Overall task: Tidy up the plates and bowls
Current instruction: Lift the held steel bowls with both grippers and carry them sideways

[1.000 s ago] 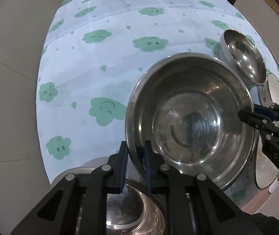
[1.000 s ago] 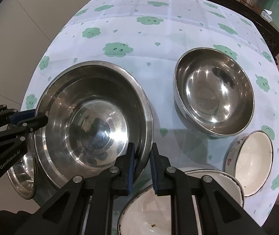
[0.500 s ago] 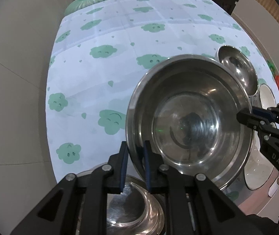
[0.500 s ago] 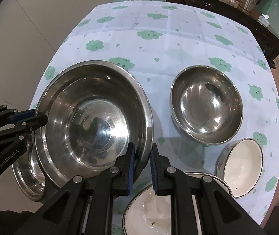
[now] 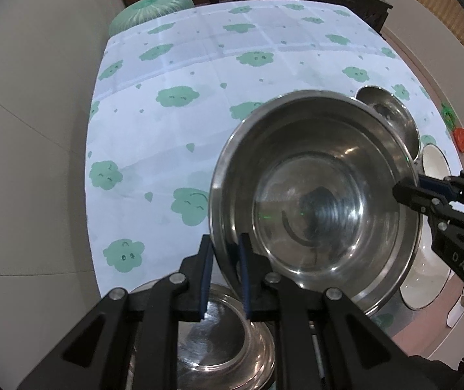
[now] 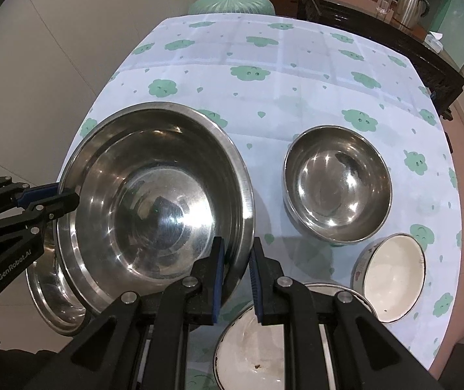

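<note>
- The large steel bowl was held tilted above the near edge of the table, over another steel bowl.
- The left gripper pinched its rim on one side.
- The right gripper pinched the opposite rim.
- A smaller steel bowl and two white bowls stood to the right on the cloud-patterned cloth.

Each camera looks forward and down along its own fingers, very near the large steel bowl. In the left view the bowl lies toward 3 o'clock, in the right view toward 9. Both views share the clouded tablecloth.
</note>
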`<state>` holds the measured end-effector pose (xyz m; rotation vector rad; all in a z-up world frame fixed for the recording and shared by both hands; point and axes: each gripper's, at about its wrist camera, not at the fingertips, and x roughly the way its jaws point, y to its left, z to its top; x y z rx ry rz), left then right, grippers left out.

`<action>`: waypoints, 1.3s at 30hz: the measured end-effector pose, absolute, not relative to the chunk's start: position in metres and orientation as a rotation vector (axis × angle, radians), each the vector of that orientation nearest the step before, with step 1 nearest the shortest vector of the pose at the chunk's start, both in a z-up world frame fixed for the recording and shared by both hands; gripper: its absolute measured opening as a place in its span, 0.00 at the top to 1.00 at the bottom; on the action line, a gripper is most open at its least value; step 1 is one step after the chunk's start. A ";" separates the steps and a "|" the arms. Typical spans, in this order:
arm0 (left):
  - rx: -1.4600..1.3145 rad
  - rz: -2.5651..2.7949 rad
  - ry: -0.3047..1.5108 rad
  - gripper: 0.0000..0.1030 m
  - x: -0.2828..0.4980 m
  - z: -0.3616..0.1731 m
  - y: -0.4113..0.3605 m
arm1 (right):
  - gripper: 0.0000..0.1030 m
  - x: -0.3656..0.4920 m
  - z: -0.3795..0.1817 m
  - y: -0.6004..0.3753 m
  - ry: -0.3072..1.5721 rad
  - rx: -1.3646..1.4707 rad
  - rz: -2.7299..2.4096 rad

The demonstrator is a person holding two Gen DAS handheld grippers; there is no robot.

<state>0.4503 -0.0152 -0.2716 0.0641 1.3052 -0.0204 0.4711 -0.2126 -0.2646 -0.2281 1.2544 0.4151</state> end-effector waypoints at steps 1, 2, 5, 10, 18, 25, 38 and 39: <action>0.064 -0.021 1.305 0.88 0.450 -0.271 -0.015 | 0.84 0.471 -0.264 -0.213 1.253 -0.227 0.414; 0.062 -0.021 1.304 0.88 0.449 -0.270 -0.014 | 0.84 0.471 -0.263 -0.212 1.251 -0.227 0.414; 0.062 -0.020 1.298 0.88 0.448 -0.267 -0.013 | 0.84 0.469 -0.260 -0.211 1.247 -0.226 0.413; 0.056 -0.015 1.290 0.88 0.444 -0.261 -0.008 | 0.84 0.466 -0.255 -0.207 1.240 -0.228 0.416; 0.048 -0.005 1.284 0.88 0.435 -0.255 0.001 | 0.84 0.460 -0.248 -0.199 1.228 -0.231 0.426; 0.031 0.015 1.278 0.88 0.425 -0.250 0.011 | 0.84 0.453 -0.243 -0.190 1.217 -0.234 0.445; 0.002 0.060 1.271 0.88 0.400 -0.244 0.031 | 0.84 0.435 -0.237 -0.171 1.203 -0.253 0.492; 0.000 0.063 1.271 0.88 0.398 -0.244 0.033 | 0.84 0.433 -0.237 -0.169 1.203 -0.255 0.495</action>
